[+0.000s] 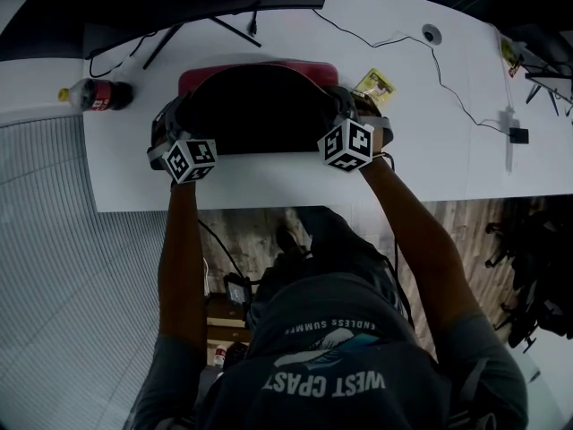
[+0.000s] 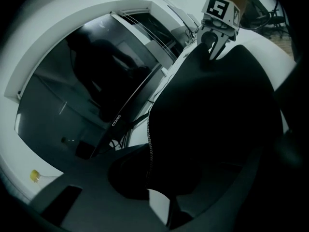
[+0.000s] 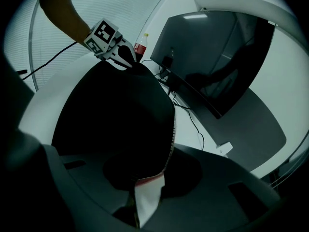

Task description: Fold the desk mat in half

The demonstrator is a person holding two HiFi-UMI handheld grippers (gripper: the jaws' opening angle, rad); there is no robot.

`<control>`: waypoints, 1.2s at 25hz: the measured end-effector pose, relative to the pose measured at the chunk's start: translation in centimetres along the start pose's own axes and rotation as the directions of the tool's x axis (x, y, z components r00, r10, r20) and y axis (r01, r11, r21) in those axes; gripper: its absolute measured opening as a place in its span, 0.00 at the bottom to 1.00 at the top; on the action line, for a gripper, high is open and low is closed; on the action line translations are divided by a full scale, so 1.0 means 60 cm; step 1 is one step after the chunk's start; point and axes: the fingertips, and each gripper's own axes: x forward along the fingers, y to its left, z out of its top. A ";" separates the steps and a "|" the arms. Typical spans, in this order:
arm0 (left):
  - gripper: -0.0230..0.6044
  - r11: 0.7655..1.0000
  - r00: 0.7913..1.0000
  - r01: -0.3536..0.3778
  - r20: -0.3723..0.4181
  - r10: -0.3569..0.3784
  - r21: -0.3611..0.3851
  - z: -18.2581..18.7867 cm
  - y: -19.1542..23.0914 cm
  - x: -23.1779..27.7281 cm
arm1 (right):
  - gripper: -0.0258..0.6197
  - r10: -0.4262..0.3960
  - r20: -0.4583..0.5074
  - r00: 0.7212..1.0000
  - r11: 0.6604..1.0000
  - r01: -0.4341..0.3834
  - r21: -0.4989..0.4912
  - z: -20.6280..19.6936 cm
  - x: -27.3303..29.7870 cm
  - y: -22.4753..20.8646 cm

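The left tongs (image 2: pixel 160 197) and right tongs (image 3: pixel 136 190) each clench a corner of the mat (image 1: pixel 251 106), holding that edge above the bench (image 1: pixel 269 182); from there it can likely swing onto the far half.

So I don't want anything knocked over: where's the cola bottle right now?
In the head view the cola bottle is at the far left end of the white desk, to the left of the desk mat.

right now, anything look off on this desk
The bottle seems to lie on its side at the left end of the desk, near the edge. The hump in the mat is the fold under way.
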 end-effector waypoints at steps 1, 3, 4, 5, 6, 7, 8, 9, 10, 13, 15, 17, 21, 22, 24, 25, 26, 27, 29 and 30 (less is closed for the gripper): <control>0.10 1.000 1.000 0.009 -0.012 -0.009 0.000 -0.003 -0.003 0.005 | 0.18 0.004 -0.006 1.000 1.000 -0.004 0.005 -0.002 0.003 -0.002; 0.11 1.000 0.999 0.026 -0.031 -0.026 -0.001 -0.008 -0.009 0.016 | 0.20 0.009 -0.017 1.000 1.000 -0.009 0.007 -0.006 0.009 -0.004; 0.11 0.999 0.999 0.033 -0.037 -0.033 -0.001 -0.010 -0.012 0.021 | 0.20 0.009 -0.022 1.000 1.000 -0.009 0.007 -0.009 0.011 -0.005; 0.11 0.999 0.998 0.038 -0.042 -0.038 -0.001 -0.011 -0.013 0.025 | 0.21 0.009 -0.027 1.000 1.000 -0.009 0.009 -0.011 0.014 -0.007; 0.11 0.999 0.998 0.043 -0.046 -0.043 -0.001 -0.011 -0.014 0.028 | 0.22 0.007 -0.031 0.999 1.000 -0.007 0.013 -0.013 0.016 -0.009; 0.11 0.999 0.998 0.046 -0.049 -0.046 0.000 -0.012 -0.015 0.030 | 0.23 0.005 -0.035 0.999 1.000 -0.005 0.019 -0.015 0.018 -0.011; 0.12 0.999 0.997 0.049 -0.052 -0.049 0.000 -0.012 -0.015 0.031 | 0.25 0.003 -0.038 0.999 1.000 -0.002 0.024 -0.016 0.019 -0.013; 0.13 0.999 0.997 0.052 -0.054 -0.052 -0.002 -0.012 -0.015 0.032 | 0.27 0.002 -0.041 0.999 1.000 0.000 0.030 -0.017 0.020 -0.016; 0.14 0.998 0.997 0.057 -0.056 -0.057 -0.004 -0.012 -0.015 0.032 | 0.28 0.001 -0.045 0.999 0.999 0.001 0.035 -0.017 0.021 -0.018; 0.18 0.998 0.996 0.065 -0.054 -0.066 -0.020 -0.011 -0.013 0.033 | 0.32 0.001 -0.056 0.998 0.999 0.002 0.054 -0.019 0.023 -0.023; 0.23 0.998 0.997 0.059 -0.048 -0.060 -0.034 -0.008 -0.008 0.030 | 0.36 0.002 -0.062 0.998 0.997 0.002 0.071 -0.019 0.024 -0.027; 0.24 0.998 0.998 0.048 -0.040 -0.050 -0.049 -0.006 -0.001 0.025 | 0.38 0.004 -0.067 0.998 0.996 0.001 0.085 -0.019 0.023 -0.030; 0.25 0.998 1.000 0.023 -0.017 -0.024 -0.060 0.003 0.014 0.007 | 0.41 0.001 -0.081 0.997 0.996 0.006 0.087 -0.019 0.019 -0.036; 0.25 0.998 1.000 0.018 -0.010 -0.019 -0.060 0.005 0.016 0.001 | 0.42 0.000 -0.084 0.996 0.996 0.008 0.087 -0.019 0.018 -0.037; 0.25 0.998 1.000 0.009 0.004 -0.009 -0.060 0.010 0.023 -0.012 | 0.43 -0.005 -0.093 0.996 0.996 0.013 0.088 -0.020 0.013 -0.039; 0.25 0.998 1.000 0.003 0.010 -0.003 -0.061 0.012 0.027 -0.019 | 0.44 -0.008 -0.098 0.995 0.996 0.016 0.088 -0.020 0.010 -0.040; 0.25 0.998 1.000 -0.003 0.017 0.004 -0.062 0.014 0.031 -0.026 | 0.44 -0.012 -0.102 0.995 0.996 0.021 0.087 -0.020 0.007 -0.041; 0.25 0.998 1.000 -0.009 0.024 0.010 -0.066 0.016 0.036 -0.032 | 0.44 -0.017 -0.105 0.994 0.996 0.026 0.086 -0.020 0.003 -0.043; 0.25 0.996 0.999 -0.020 0.040 0.024 -0.082 0.017 0.046 -0.048 | 0.44 -0.027 -0.108 0.994 0.996 0.036 0.084 -0.017 -0.005 -0.045; 0.25 0.996 0.999 -0.026 0.045 0.031 -0.091 0.016 0.051 -0.057 | 0.44 -0.030 -0.106 0.994 0.996 0.039 0.084 -0.014 -0.008 -0.045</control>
